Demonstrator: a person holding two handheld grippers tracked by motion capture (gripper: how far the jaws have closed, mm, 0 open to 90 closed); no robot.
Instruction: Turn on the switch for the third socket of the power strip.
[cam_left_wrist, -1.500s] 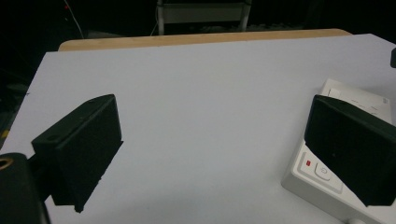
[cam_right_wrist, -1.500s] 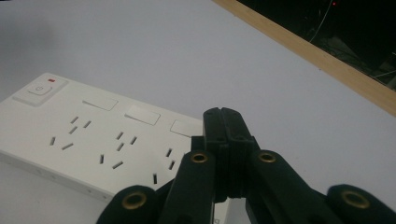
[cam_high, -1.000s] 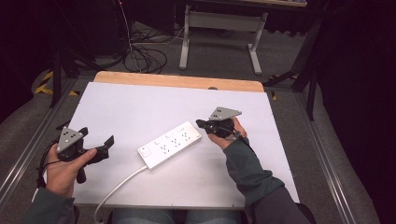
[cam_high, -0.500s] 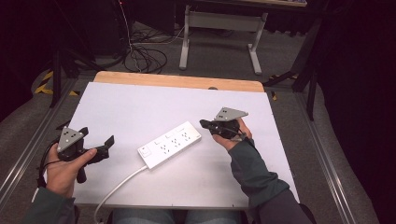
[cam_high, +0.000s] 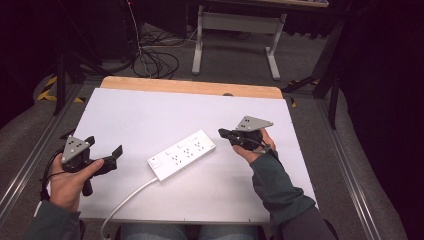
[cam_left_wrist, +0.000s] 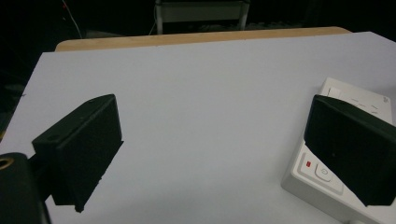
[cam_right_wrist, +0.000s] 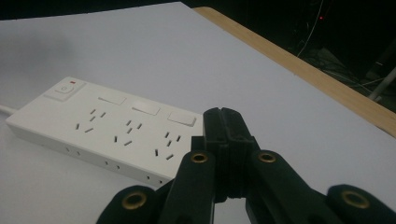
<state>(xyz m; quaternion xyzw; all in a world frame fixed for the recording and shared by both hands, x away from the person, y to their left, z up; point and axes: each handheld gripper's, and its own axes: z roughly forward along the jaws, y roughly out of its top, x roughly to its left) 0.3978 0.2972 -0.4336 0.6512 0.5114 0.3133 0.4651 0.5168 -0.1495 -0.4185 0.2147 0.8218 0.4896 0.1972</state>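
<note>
While the left gripper (cam_high: 107, 158) stays wide, the closed right gripper (cam_high: 226, 133) has seemingly drifted from the power strip (cam_high: 182, 155)

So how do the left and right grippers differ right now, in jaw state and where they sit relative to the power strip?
The left gripper has its jaws wide apart; the right gripper has its jaws pressed together, holding nothing. The left gripper sits apart from the switch end of the power strip; the right gripper sits just off the opposite, far end. Both are hand-held, point toward the strip and touch nothing.
</note>
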